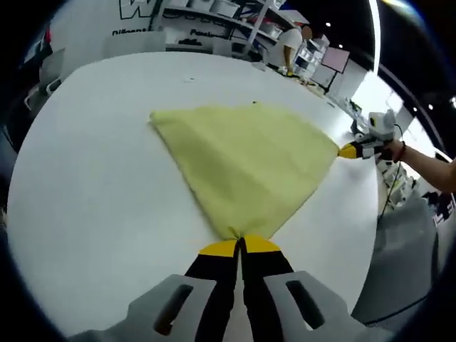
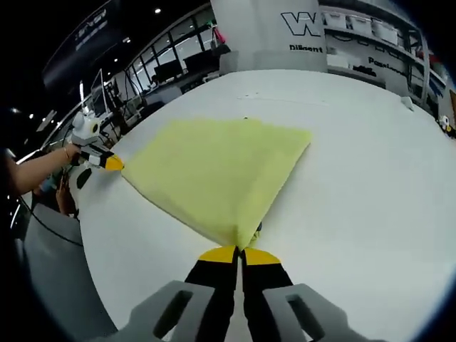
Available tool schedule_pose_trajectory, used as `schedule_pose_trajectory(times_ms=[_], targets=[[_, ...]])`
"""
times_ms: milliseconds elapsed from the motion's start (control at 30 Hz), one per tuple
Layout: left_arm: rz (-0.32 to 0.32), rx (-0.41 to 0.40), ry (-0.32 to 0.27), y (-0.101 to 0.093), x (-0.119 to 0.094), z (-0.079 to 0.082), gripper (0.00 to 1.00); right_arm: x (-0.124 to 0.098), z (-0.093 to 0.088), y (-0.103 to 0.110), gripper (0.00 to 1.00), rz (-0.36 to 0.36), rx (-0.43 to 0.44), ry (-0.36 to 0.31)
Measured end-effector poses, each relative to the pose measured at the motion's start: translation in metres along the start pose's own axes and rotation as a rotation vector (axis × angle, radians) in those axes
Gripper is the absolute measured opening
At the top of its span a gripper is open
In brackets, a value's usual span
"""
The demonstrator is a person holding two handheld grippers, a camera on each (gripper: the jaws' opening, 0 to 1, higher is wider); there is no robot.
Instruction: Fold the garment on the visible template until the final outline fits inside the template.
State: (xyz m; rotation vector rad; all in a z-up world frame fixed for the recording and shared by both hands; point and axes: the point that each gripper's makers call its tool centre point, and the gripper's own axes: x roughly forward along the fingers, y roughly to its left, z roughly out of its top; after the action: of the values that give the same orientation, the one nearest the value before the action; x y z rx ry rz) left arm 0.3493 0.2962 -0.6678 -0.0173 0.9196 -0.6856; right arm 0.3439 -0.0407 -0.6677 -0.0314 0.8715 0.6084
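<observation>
A yellow-green garment (image 1: pixel 246 160) lies spread on the white table (image 1: pixel 92 178), stretched between two corners. My left gripper (image 1: pixel 239 244) is shut on its near corner, the yellow-tipped jaws pressed together on the cloth. In the left gripper view the right gripper (image 1: pixel 350 150) pinches the far right corner. In the right gripper view the same garment (image 2: pixel 217 171) fans out from my right gripper (image 2: pixel 239 252), which is shut on its near corner. The left gripper (image 2: pixel 108 162) holds the far left corner there, with a hand behind it. No template outline can be made out on the table.
The table edge (image 1: pixel 374 235) runs close to the right in the left gripper view, with floor beyond. A forearm (image 1: pixel 434 167) reaches in from the right. Shelves (image 1: pixel 214 14) and a person (image 1: pixel 291 44) stand behind the table. Bare table (image 2: pixel 370 178) lies beside the garment.
</observation>
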Motion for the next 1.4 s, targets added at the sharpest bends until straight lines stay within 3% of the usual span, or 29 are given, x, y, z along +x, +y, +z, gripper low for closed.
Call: schedule_pose_trajectory(times_ms=[167, 833, 1233, 1400], targets=[[0.015, 0.037, 0.016, 0.000, -0.004, -0.005, 0.04, -0.002, -0.006, 0.003, 0.00, 0.003, -0.011, 0.021], [0.060, 0.061, 0.035, -0.009, -0.017, -0.023, 0.04, -0.013, -0.027, 0.017, 0.00, 0.016, -0.012, 0.042], [0.070, 0.026, 0.014, -0.015, -0.023, -0.035, 0.04, -0.019, -0.040, 0.022, 0.00, 0.013, -0.020, 0.050], [0.119, 0.069, 0.038, -0.009, -0.026, -0.044, 0.05, -0.016, -0.040, 0.023, 0.00, -0.018, -0.051, 0.048]])
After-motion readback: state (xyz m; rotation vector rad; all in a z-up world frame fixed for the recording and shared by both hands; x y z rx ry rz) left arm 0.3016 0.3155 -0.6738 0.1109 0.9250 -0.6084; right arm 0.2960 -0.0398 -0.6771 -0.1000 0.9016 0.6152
